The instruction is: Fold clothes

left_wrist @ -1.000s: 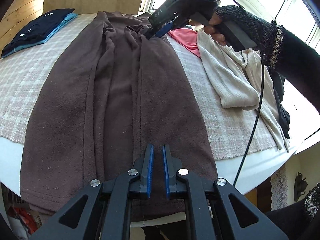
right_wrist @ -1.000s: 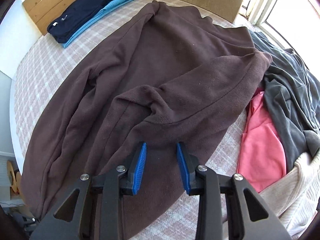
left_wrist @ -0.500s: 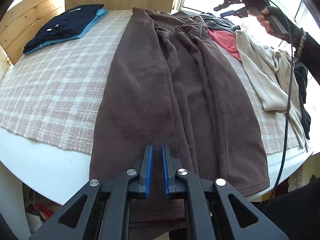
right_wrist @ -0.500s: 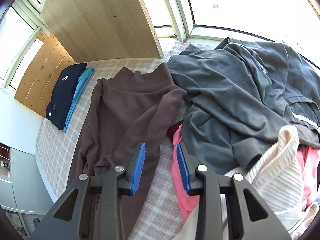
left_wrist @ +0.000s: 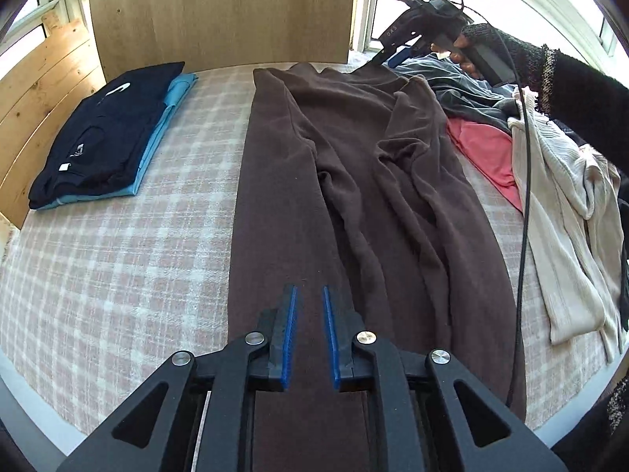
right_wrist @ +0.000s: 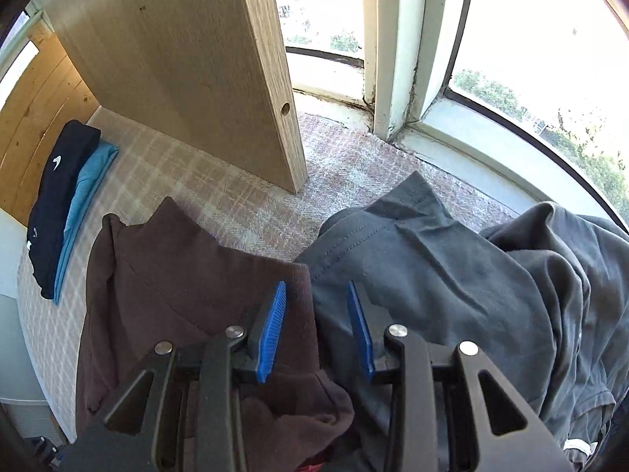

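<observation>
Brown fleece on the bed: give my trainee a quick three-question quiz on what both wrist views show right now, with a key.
1. True or false: the brown fleece lies stretched lengthwise on the checked blanket.
2. Which garment lies on top in the folded stack? A) pink top B) navy top C) cream sweater
3. In the right wrist view, which two garments lie below the right gripper?

Key
1. True.
2. B; a light blue garment lies under it.
3. The brown fleece to the left and the grey garment to the right; nothing is between its pads. The left gripper is opening, also with nothing between its pads.
</observation>
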Demonstrator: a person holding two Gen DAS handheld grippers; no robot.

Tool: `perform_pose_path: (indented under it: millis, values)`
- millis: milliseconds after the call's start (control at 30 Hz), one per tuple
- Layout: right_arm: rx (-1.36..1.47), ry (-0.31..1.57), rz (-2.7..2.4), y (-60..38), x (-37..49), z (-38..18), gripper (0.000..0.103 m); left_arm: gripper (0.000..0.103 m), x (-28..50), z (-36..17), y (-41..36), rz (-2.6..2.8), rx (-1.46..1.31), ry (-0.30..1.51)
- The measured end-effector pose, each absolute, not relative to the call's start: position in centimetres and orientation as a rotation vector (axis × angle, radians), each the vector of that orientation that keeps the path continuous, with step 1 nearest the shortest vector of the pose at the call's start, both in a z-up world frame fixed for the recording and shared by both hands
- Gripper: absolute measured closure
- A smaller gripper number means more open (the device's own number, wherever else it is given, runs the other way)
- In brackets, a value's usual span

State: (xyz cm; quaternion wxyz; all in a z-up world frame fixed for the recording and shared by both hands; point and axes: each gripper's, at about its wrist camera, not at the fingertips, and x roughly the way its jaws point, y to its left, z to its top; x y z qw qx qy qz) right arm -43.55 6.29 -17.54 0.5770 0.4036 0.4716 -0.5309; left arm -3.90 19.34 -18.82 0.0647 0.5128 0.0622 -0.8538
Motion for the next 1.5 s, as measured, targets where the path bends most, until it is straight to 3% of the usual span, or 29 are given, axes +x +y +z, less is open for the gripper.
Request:
perform_pose_path:
  millis: [300, 400, 500, 600, 733, 867, 1033, 1367, 1500]
  values:
    - [0.905, 1.102, -1.122, 6.3, -42.6, -18.2, 0.072, 0.089, -4.8, -21.6, 18.7, -2.523, 1.631, 0.204]
    - [0.858, 1.158, -1.142, 6.4, -42.3, -18.3, 0.092, 0.089, -4.7, -21.7, 18.6, -2.529, 1.633, 0.209]
    - [0.868, 1.102, -1.155, 6.6, -43.2, -17.1, 0.097, 0.088, -4.7, -21.8, 18.6, -2.535, 1.635, 0.213]
    - [0.896, 1.028, -1.196, 6.8, -45.0, -16.2, 0.097, 0.088, -4.6, -21.8, 18.5, -2.543, 1.633, 0.211]
    - [0.872, 1.086, -1.23, 6.7, -45.0, -17.4, 0.097, 0.088, -4.4, -21.9, 18.6, -2.551, 1.624, 0.214]
    - [0.728, 1.022, -1.362, 7.4, -43.4, -13.5, 0.088, 0.088, -4.3, -21.9, 18.7, -2.554, 1.62, 0.208]
    - [0.658, 0.98, -1.185, 7.8, -37.6, -10.9, 0.088, 0.088, -4.3, -21.9, 18.6, -2.557, 1.612, 0.217]
    - [0.682, 1.201, -1.07, 4.2, -28.7, -20.7, 0.088, 0.088, -4.2, -22.1, 18.5, -2.57, 1.592, 0.207]
    - [0.742, 1.179, -1.119, 3.8, -30.1, -20.2, 0.088, 0.088, -3.5, -21.8, 18.2, -2.581, 1.579, 0.229]
